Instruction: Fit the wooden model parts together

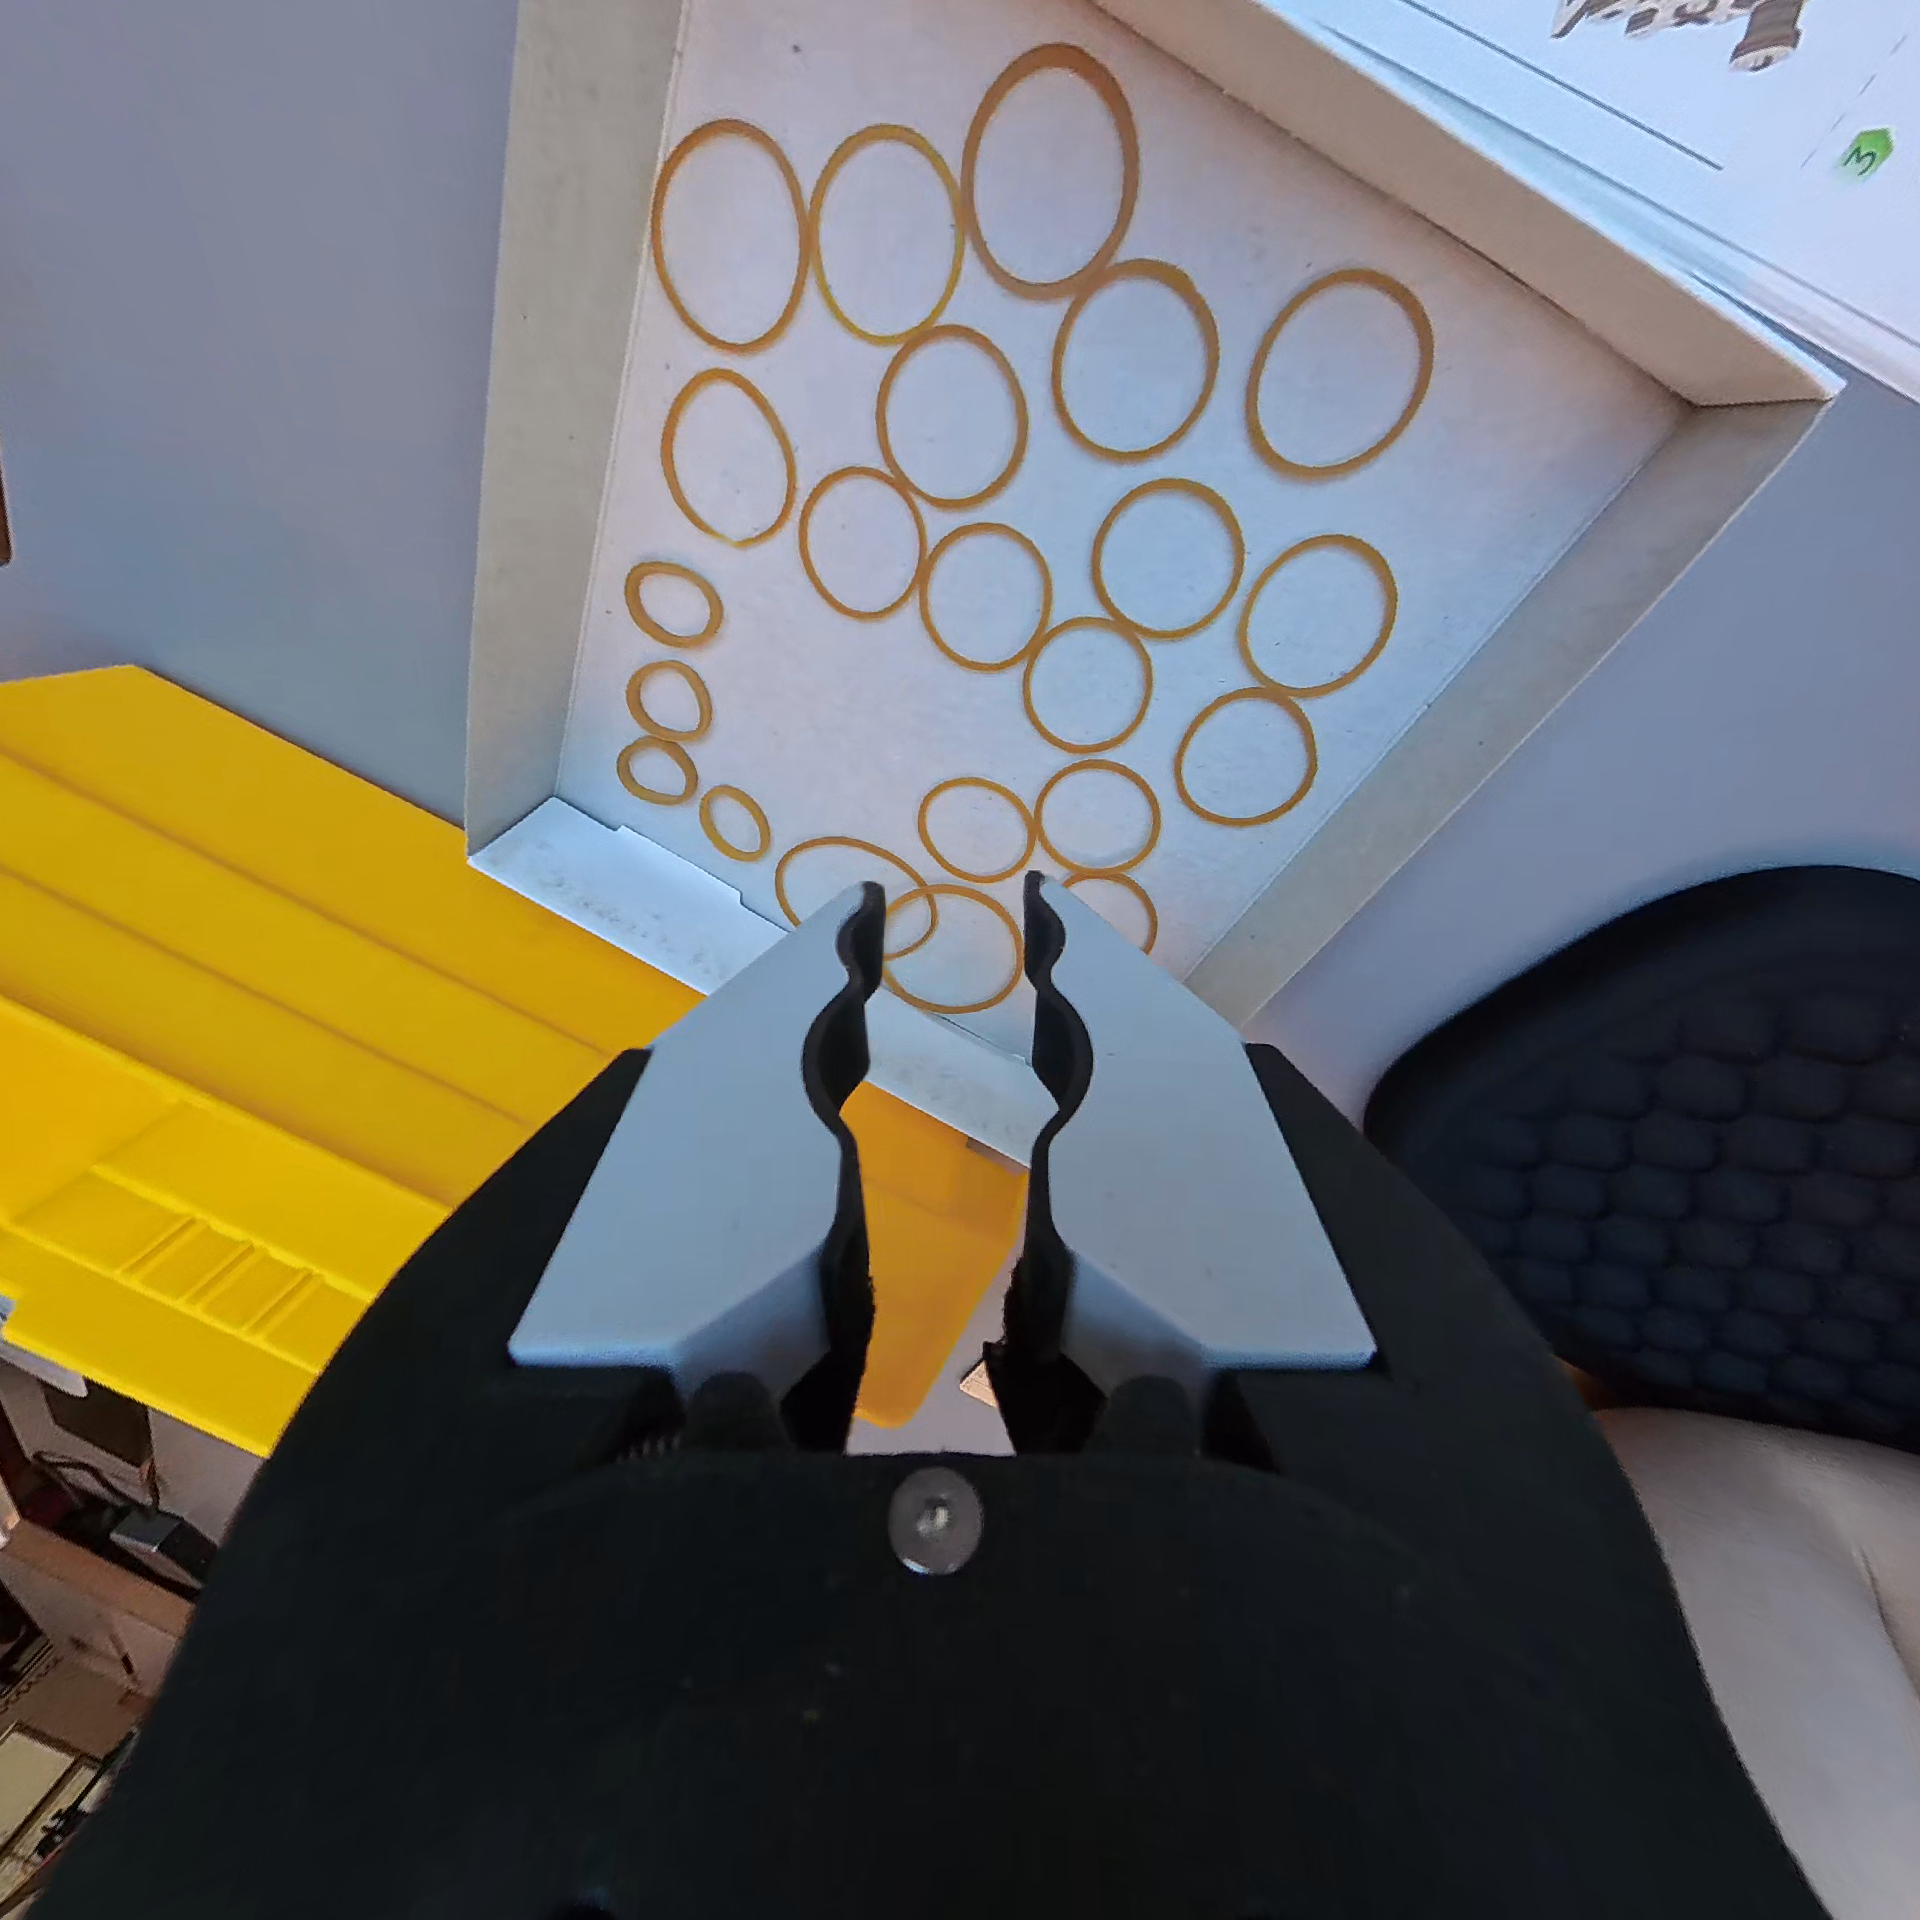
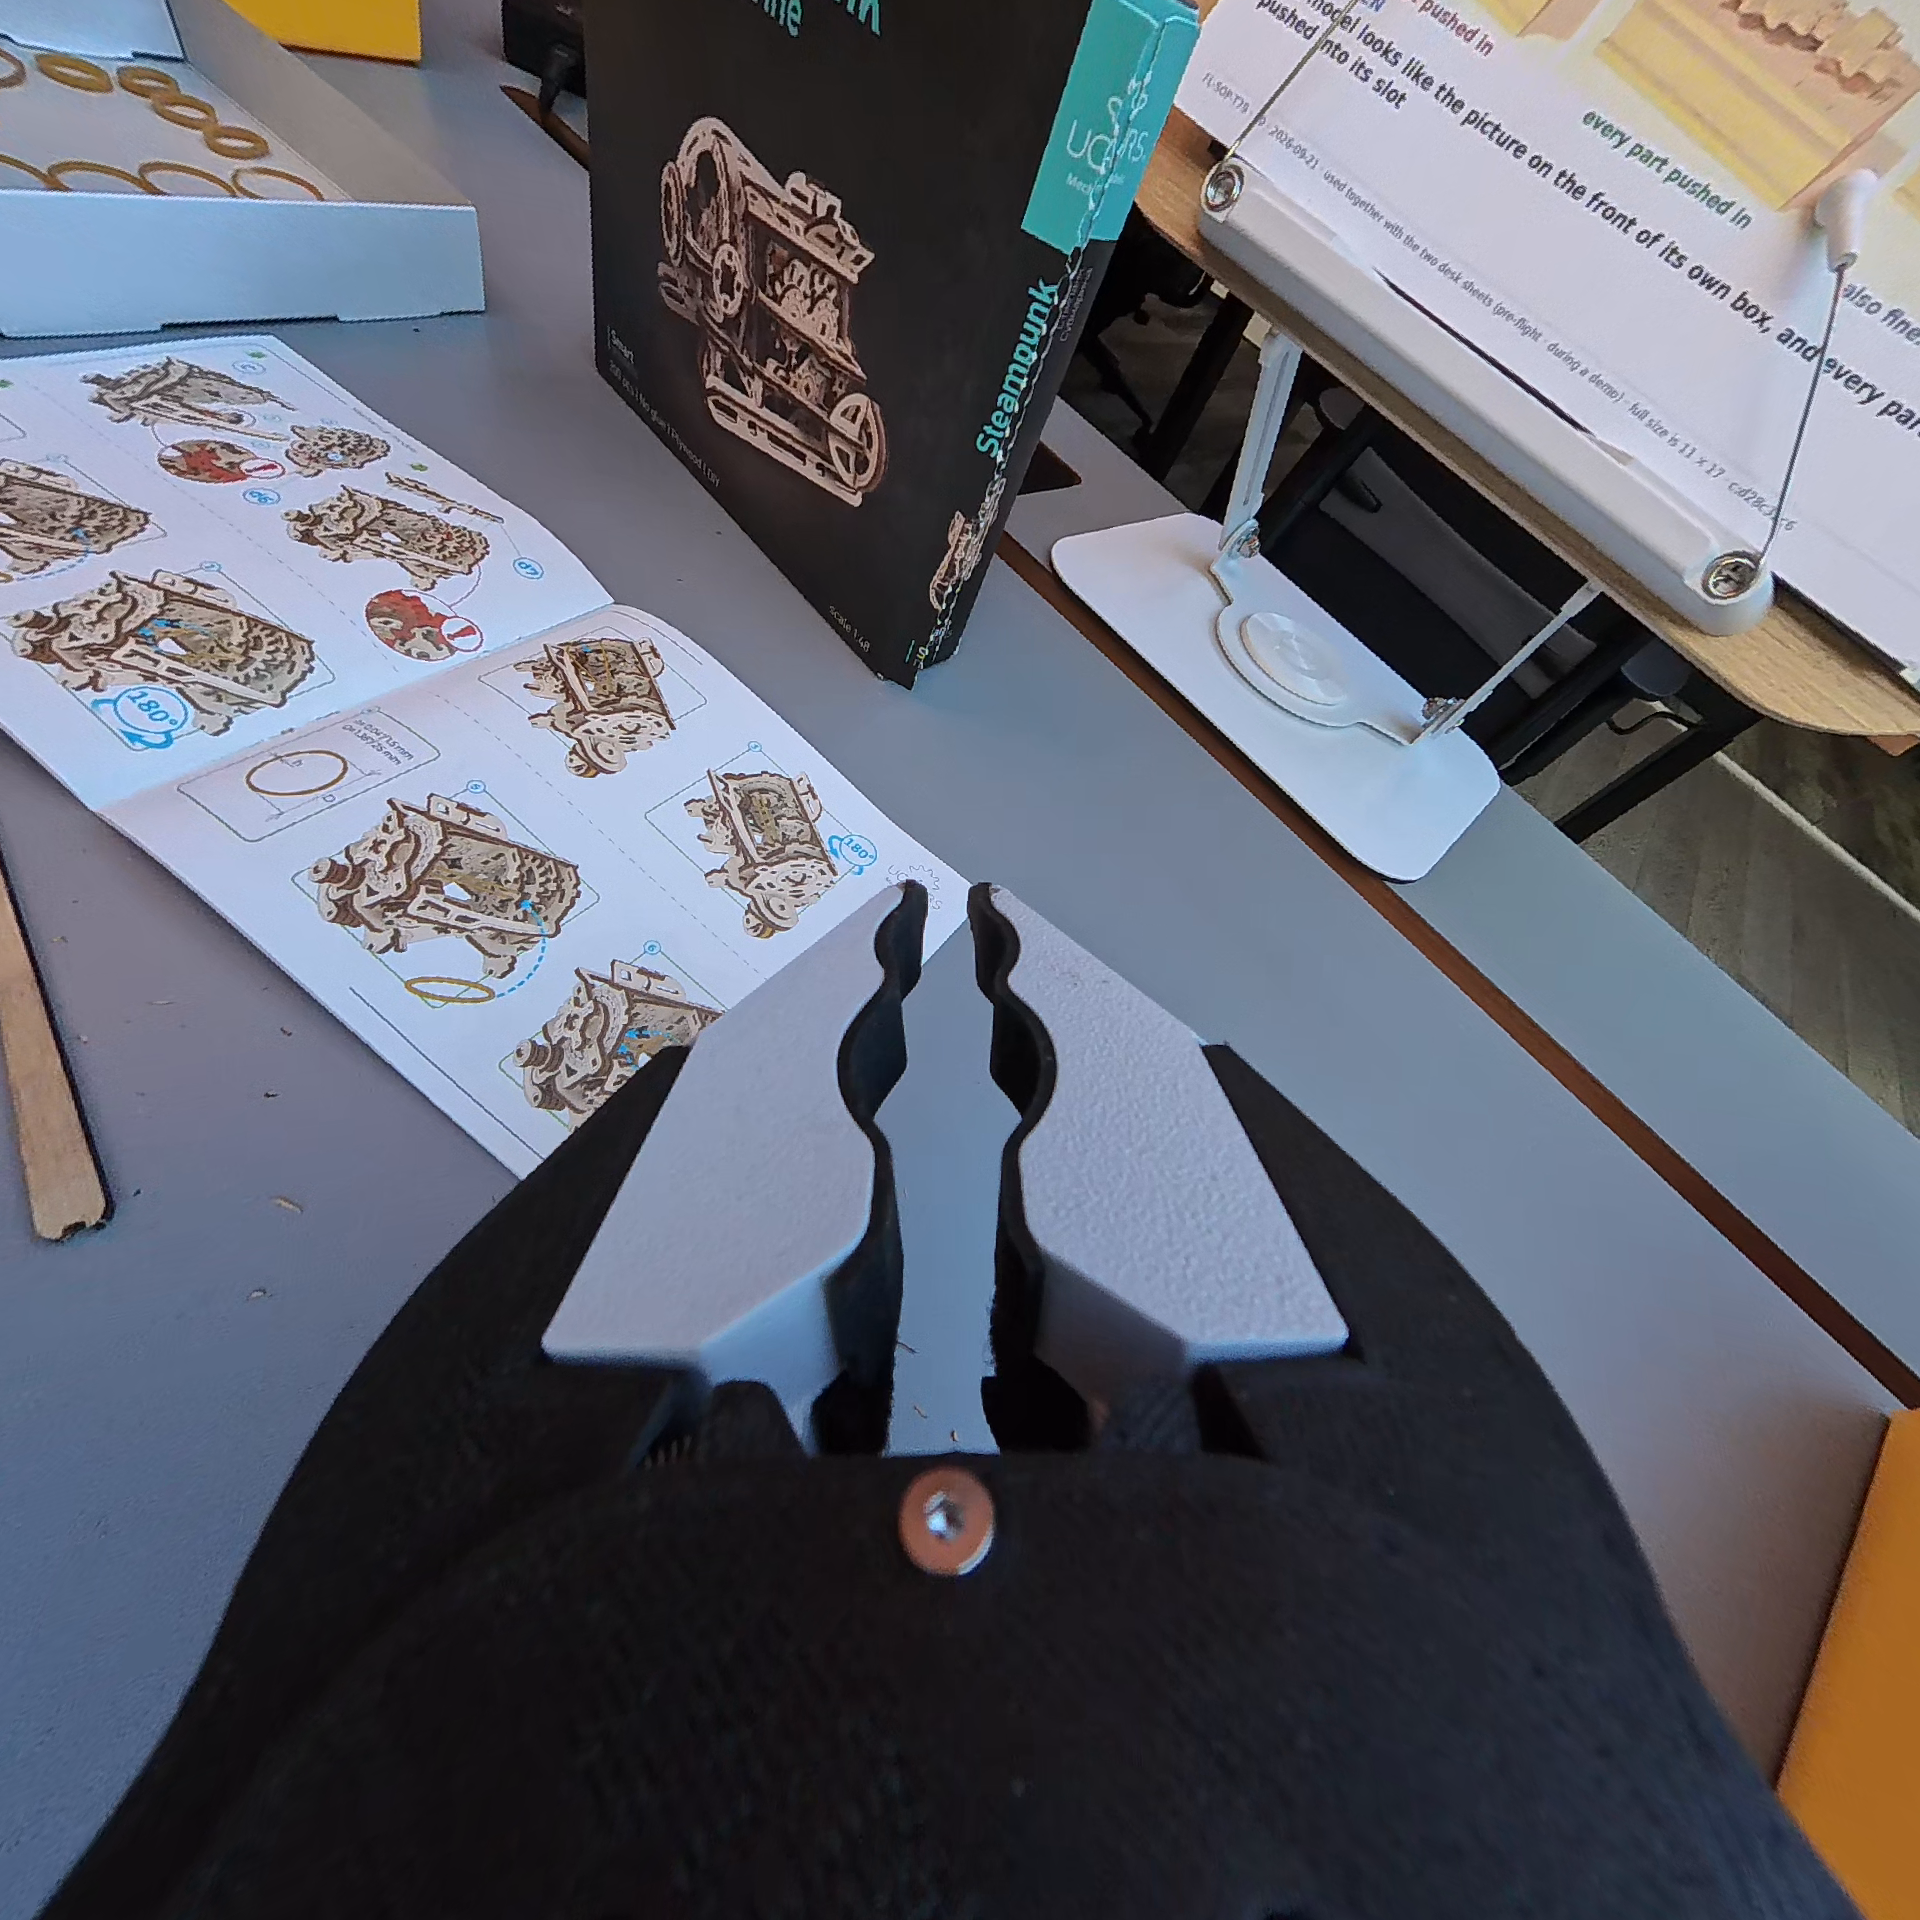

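Observation:
My left gripper (image 1: 954, 899) is open and empty, low over the near corner of a shallow white box tray (image 1: 540, 416) that holds several tan rubber bands (image 1: 1051, 50). One band (image 1: 954, 1006) lies right below the gap between the fingertips. My right gripper (image 2: 948, 896) is open by a narrow gap and empty, above the grey table (image 2: 1195, 987) beside the open instruction booklet (image 2: 416, 779). A thin wooden strip (image 2: 42, 1091) lies at the left in the right wrist view. No other wooden model part is in view.
A yellow plastic tray (image 1: 208, 987) sits left of the white tray, a black mesh seat (image 1: 1662, 1143) to its right. A black model box (image 2: 810, 312) stands upright behind the booklet. A white document stand (image 2: 1299, 675) stands near the table's right edge (image 2: 1455, 987). The tips of one gripper are about 45 cm away from the tips of the other.

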`<state>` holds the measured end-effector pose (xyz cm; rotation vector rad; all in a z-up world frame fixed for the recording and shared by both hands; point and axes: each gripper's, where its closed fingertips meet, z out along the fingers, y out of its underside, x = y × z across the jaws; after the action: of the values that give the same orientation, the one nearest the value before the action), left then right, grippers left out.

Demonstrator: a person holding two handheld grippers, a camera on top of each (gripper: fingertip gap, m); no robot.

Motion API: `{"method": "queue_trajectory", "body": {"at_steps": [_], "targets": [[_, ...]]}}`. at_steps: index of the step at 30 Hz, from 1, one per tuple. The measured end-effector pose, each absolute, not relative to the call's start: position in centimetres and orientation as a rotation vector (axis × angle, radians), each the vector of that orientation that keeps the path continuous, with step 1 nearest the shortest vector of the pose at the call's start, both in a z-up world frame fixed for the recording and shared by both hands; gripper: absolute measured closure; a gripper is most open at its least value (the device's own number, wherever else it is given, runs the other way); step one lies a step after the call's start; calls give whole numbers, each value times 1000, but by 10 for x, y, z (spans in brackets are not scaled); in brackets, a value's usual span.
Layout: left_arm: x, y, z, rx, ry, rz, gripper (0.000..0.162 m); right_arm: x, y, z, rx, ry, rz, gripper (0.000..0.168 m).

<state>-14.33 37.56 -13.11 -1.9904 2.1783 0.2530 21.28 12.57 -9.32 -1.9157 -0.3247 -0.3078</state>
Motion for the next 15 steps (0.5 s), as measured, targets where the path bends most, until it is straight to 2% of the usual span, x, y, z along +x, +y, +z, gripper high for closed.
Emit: {"method": "queue_trajectory", "body": {"at_steps": [6, 15], "targets": [[-146, 382, -132, -1995, 2164, 293, 136, 213, 126, -94, -1917, -326, -307, 160], [-139, 387, -139, -1931, 2200, 308, 146, 212, 126, -94, -1918, -331, -304, 160]]}}
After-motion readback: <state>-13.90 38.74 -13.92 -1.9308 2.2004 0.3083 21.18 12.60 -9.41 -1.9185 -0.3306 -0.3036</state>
